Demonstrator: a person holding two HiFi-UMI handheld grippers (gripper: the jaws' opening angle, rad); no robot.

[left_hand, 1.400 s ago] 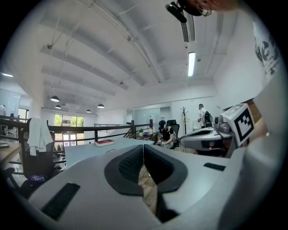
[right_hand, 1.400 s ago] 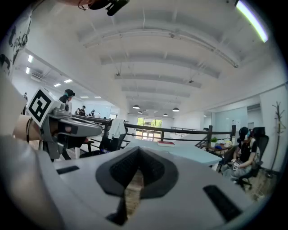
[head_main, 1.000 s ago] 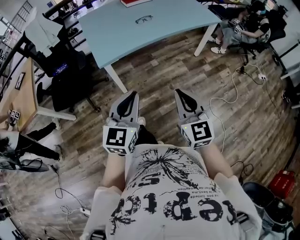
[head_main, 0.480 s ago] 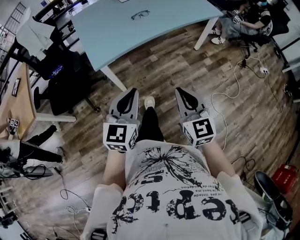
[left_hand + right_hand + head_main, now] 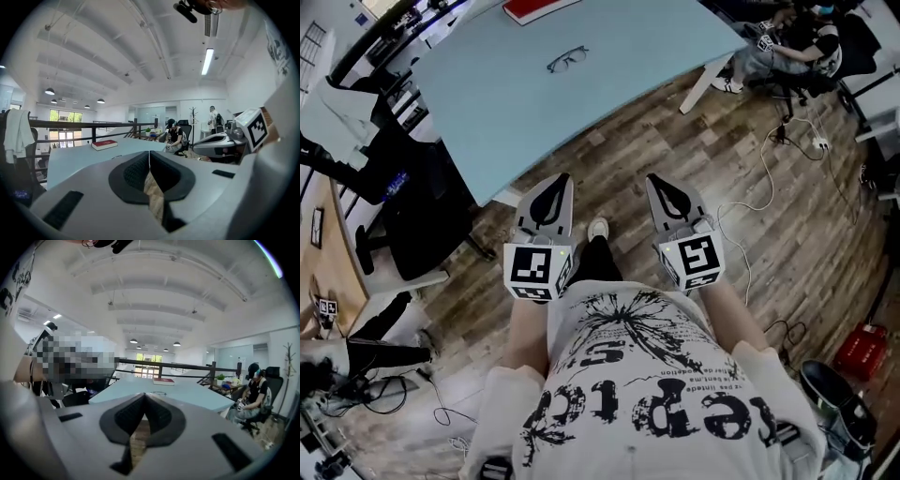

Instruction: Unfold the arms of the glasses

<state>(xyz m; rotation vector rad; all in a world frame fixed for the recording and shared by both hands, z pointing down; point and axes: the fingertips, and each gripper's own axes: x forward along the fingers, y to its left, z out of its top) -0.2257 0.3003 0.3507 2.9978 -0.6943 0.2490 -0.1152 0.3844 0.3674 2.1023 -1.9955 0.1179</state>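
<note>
- Glasses with a thin dark frame [image 5: 567, 60] lay on the pale blue table top [image 5: 619, 103], well ahead of both grippers and touched by neither; from that far off the set of their arms could not be told.
- Beyond the glasses, farther from the grippers, a red hardcover book [image 5: 534, 7] rested flat at the table's far edge.
- The grey left gripper [image 5: 563, 183] pointed toward the table with its ribbed black pads [image 5: 136, 171] pressed together and nothing between them; its tip sat near the table's near edge.
- The grey right gripper [image 5: 655, 181] was held just beside the left one, pointing the same way, its jaws likewise closed on nothing, with only floor showing through the gap behind the pads.
- Each gripper carried a white cube with black square markers at its rear end, close to the person's printed white shirt [image 5: 647, 375].
- Between the two grippers, lower down, a white shoe [image 5: 598, 228] stood on the brown wood-plank floor [image 5: 787, 234].
- Left of the left gripper was a black office chair [image 5: 408, 192]; far ahead and right of the right gripper a person in dark clothes [image 5: 792, 42] sat on another chair.
</note>
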